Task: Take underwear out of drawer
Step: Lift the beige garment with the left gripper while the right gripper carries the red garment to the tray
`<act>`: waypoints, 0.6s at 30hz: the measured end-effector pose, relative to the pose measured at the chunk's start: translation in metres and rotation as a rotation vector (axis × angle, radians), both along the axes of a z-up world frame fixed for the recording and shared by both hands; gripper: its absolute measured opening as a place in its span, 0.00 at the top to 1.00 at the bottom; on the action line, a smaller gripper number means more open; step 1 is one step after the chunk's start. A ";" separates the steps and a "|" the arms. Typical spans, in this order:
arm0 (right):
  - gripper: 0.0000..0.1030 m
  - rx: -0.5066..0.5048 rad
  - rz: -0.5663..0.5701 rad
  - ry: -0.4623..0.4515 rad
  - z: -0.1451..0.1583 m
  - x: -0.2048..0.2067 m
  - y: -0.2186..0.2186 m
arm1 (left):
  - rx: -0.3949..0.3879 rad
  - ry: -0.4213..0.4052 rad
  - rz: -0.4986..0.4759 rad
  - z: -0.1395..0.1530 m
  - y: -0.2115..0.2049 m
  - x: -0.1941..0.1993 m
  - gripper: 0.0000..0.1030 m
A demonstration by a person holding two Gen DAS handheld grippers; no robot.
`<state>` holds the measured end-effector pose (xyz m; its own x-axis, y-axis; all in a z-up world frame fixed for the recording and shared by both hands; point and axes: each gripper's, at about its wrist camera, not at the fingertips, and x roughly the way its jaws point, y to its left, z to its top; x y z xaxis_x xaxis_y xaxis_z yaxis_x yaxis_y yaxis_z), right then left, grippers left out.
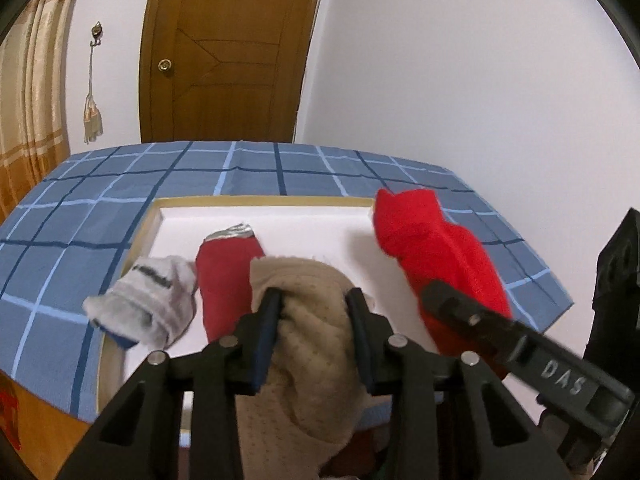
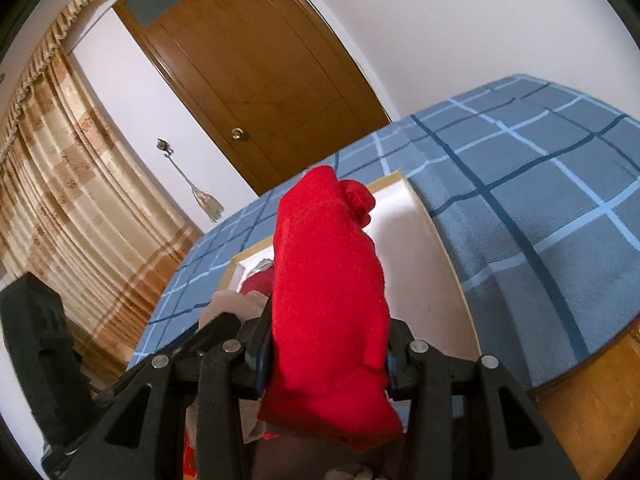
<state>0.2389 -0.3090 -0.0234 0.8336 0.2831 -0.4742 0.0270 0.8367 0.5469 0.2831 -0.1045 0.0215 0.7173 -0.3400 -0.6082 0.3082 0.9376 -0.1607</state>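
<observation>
Left tongs (image 1: 314,300) are pinching a bundle of beige underwear (image 1: 316,344), both black fingers (image 1: 268,316) pressed into the dimpled fabric, which bulges up between them and hangs back toward the camera. Right tongs (image 2: 326,356) are clamped on a bright red garment (image 2: 332,280), which stands tall between the fingers and flops over at its top. From the left view, that red piece shows at the right, over the right edge of the white tray (image 1: 280,216). The tray sits on a bed with a blue checked cover (image 1: 100,208). In the tray, a dark red rolled garment (image 1: 226,276) lies just left of the beige one, and a grey-and-white sock bundle (image 1: 148,296) hangs over the tray's left edge. Behind it all, a brown door (image 1: 224,52) and a gold curtain (image 2: 72,184).
</observation>
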 end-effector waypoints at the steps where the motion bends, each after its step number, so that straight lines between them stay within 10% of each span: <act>1: 0.57 -0.003 0.002 0.012 -0.003 0.005 0.000 | 0.003 0.007 -0.001 -0.002 -0.002 0.006 0.68; 11: 0.57 -0.015 -0.004 0.085 -0.030 0.035 -0.003 | 0.068 0.042 0.003 -0.023 -0.015 0.025 0.69; 18: 0.57 -0.020 0.018 0.106 -0.035 0.047 -0.001 | -0.068 0.068 0.003 -0.020 0.008 0.025 0.65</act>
<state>0.2862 -0.3103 -0.0581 0.7731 0.2869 -0.5656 0.0690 0.8485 0.5247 0.3078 -0.0969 0.0015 0.6761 -0.3798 -0.6314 0.2916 0.9249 -0.2441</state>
